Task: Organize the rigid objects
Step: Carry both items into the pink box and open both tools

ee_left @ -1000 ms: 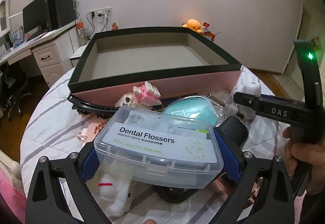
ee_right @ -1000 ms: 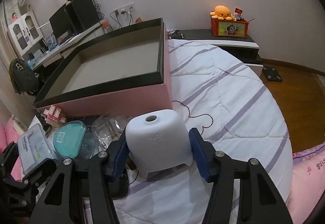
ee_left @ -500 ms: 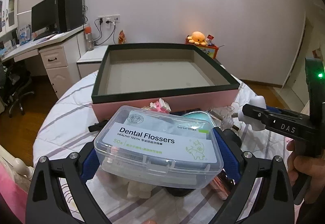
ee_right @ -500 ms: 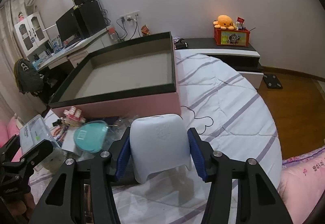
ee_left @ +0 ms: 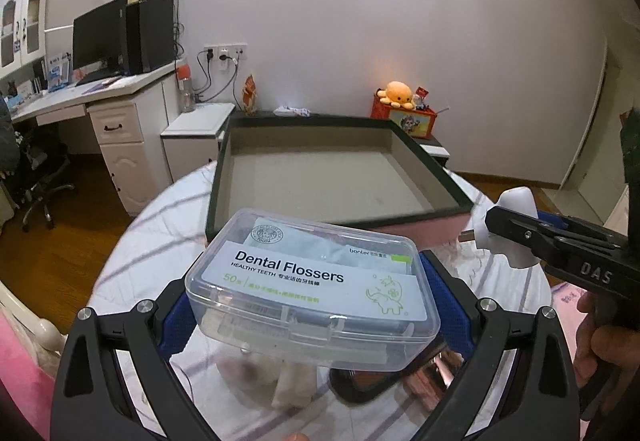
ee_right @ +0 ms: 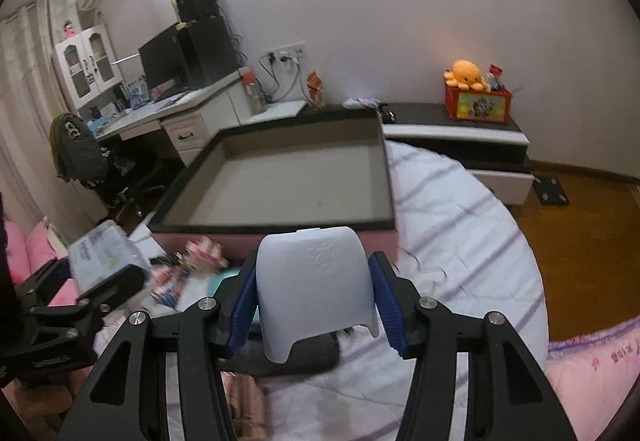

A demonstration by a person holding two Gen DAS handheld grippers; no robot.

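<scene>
Clear flosser box (ee_left: 312, 289) crosswise, left gripper (ee_left: 308, 305) clamping | white device (ee_right: 316, 285) upright, right gripper (ee_right: 314, 305) clamping

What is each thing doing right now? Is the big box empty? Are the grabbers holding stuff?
left gripper: shut on the flosser case.
flosser case: lid closed, lifted, held level.
right gripper: shut on the white device.
white device: lifted, gripped by its sides.
big box: open, nothing inside.
toy bricks: lying loose by the box.

Home bedroom, quilted bed (ee_right: 460, 241), computer desk (ee_left: 92, 97), plush octopus (ee_right: 466, 73)
</scene>
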